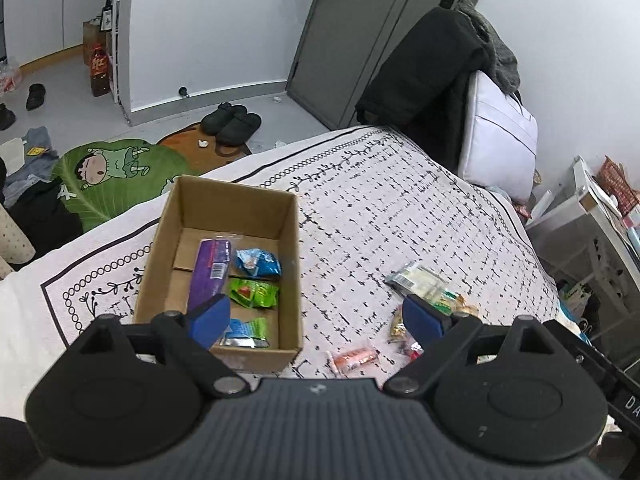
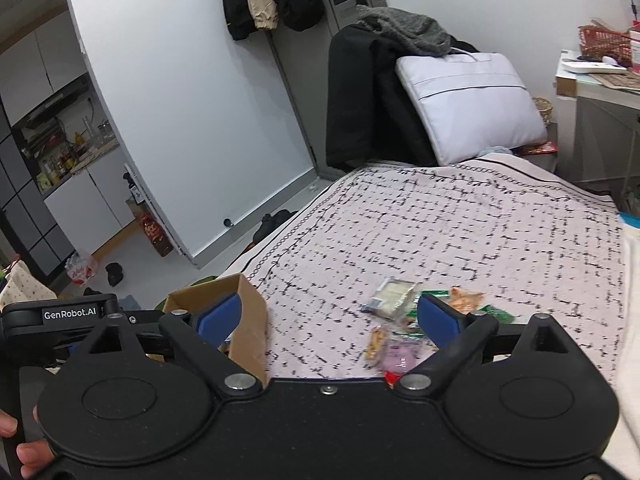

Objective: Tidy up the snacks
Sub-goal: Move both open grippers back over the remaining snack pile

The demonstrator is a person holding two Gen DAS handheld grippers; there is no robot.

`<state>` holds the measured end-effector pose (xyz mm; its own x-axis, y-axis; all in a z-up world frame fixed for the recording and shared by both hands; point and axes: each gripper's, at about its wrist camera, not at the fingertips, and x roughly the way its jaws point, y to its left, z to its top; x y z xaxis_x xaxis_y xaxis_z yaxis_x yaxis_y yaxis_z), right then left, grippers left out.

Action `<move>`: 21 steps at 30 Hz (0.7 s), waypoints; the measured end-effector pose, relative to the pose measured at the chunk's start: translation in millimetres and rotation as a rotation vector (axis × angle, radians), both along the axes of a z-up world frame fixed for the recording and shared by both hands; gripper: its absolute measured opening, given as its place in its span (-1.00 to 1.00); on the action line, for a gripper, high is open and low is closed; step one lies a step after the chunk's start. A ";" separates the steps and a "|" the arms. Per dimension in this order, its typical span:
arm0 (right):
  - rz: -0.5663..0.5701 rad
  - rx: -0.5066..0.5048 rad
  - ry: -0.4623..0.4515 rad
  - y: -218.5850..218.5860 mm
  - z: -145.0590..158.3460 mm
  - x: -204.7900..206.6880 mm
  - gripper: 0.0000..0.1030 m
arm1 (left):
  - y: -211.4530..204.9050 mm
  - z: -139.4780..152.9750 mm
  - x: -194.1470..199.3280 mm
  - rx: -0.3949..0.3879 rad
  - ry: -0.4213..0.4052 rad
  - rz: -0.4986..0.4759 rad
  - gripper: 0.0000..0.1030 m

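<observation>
A cardboard box stands on the patterned bedspread. In it lie a purple packet, a blue packet and two green packets. To its right is a loose pile: a pale flat packet, a pink sweet, an orange packet and small wrappers. My left gripper hangs open over the box's near right corner, nothing between its blue pads. My right gripper is open too, empty, between box and pile.
A chair draped with dark clothes and a white laptop bag stand at the bed's far end. A desk with a red basket is at the right. On the floor left of the bed lie a cartoon rug and slippers.
</observation>
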<state>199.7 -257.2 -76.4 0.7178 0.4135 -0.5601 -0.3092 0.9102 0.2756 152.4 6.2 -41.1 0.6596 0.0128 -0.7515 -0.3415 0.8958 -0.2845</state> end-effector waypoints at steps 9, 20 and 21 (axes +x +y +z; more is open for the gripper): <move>-0.035 -0.011 0.004 -31.9 -1.1 -2.0 0.84 | -23.8 7.8 1.1 -0.006 -0.034 -0.025 0.79; -0.082 -0.014 0.028 -71.5 -13.5 -3.1 0.84 | -54.7 1.8 5.1 -0.005 -0.065 -0.064 0.79; -0.087 -0.007 0.032 -75.3 -15.6 -2.5 0.84 | -56.8 0.3 6.1 -0.006 -0.066 -0.065 0.79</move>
